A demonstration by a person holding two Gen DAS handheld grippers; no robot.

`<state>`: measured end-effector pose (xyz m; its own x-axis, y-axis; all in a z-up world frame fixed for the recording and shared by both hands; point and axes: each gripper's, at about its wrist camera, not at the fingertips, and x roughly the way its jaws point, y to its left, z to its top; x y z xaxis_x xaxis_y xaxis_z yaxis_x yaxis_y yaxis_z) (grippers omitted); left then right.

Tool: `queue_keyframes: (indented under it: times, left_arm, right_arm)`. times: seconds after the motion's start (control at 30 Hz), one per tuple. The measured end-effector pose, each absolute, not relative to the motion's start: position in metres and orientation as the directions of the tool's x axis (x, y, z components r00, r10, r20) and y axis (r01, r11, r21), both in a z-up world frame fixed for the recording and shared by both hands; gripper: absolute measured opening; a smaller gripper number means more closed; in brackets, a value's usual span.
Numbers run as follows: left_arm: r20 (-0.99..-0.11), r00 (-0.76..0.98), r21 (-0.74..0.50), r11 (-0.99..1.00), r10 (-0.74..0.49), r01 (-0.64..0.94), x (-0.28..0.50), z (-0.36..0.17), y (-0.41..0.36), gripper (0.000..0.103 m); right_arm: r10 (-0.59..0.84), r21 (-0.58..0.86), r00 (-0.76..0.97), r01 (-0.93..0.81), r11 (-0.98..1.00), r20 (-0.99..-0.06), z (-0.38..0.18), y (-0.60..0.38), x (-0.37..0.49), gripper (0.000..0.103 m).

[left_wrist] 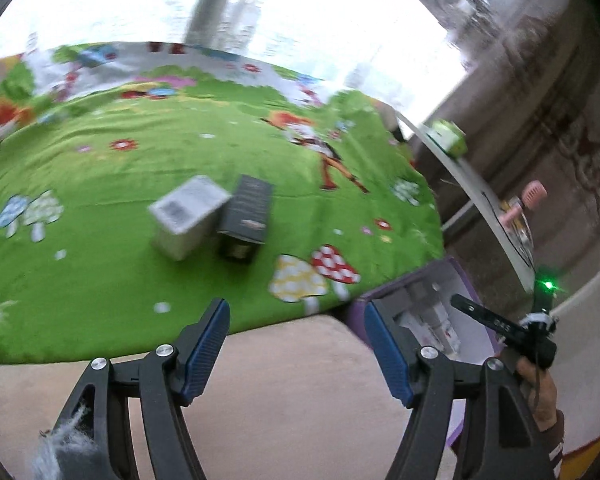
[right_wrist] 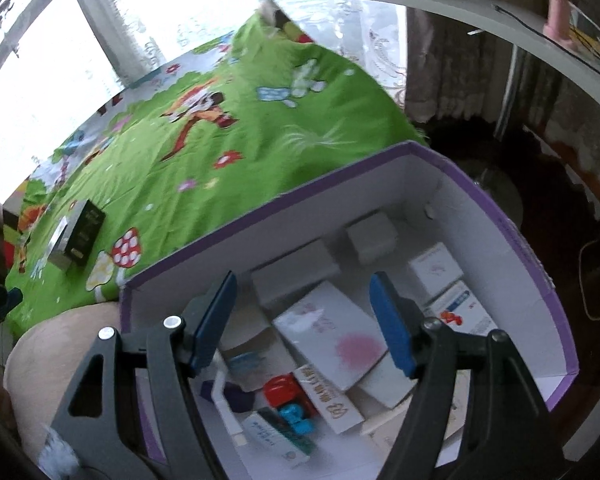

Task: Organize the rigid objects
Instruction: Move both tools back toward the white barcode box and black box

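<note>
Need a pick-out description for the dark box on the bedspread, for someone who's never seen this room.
Start at the bed with the bright green cartoon bedspread. Near its middle, up from the red spotted mushroom print, two small boxes lie side by side, seemingly touching. The black box is the long, narrow one nearer the mushroom; its neighbour, the silver-white box, is paler, blockier and carries a printed label on top.

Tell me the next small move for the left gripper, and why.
Probably reach the left gripper forward to the black box on the green blanket and straddle it. Its jaws stand open and empty, and that box and the white box touching it are the only ones still outside the purple bin, which already holds many small boxes.
</note>
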<state>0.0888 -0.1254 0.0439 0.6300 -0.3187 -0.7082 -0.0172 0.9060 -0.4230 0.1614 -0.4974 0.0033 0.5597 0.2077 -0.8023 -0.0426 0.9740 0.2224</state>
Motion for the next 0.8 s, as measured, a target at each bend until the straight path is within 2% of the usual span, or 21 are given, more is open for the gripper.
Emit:
queue_keyframes:
  times: [0.1,0.23,0.4,0.63,0.8]
  left_arm:
    - [-0.716,0.635,-0.416,0.908,-0.290,-0.055,0.087,0.041,-0.109,0.070]
    - [-0.752,0.622,-0.338,0.938,-0.219,-0.079,0.095,0.039,-0.097,0.070]
    - [-0.773,0.608,-0.277,0.958,-0.180,-0.069,0.114,0.032,-0.083,0.070]
    - [-0.810,0.572,-0.155,0.988,-0.129,0.002,0.154,0.022,-0.076,0.070]
    - [-0.821,0.554,-0.133,0.990,-0.138,0.049,0.172,0.012,-0.072,0.070]
  right_arm:
    - [0.216,0.208,0.553,-0.079,0.975,-0.805,0.006,-0.479,0.160,0.072]
    - [0.252,0.210,0.534,-0.139,0.968,-0.807,0.009,-0.452,0.160,0.072]
    - [0.289,0.222,0.515,-0.190,0.956,-0.807,0.013,-0.420,0.161,0.077]
    - [0.327,0.218,0.496,-0.265,0.939,-0.805,0.021,-0.373,0.159,0.080]
    - [0.356,0.212,0.485,-0.328,0.921,-0.799,0.028,-0.338,0.160,0.083]
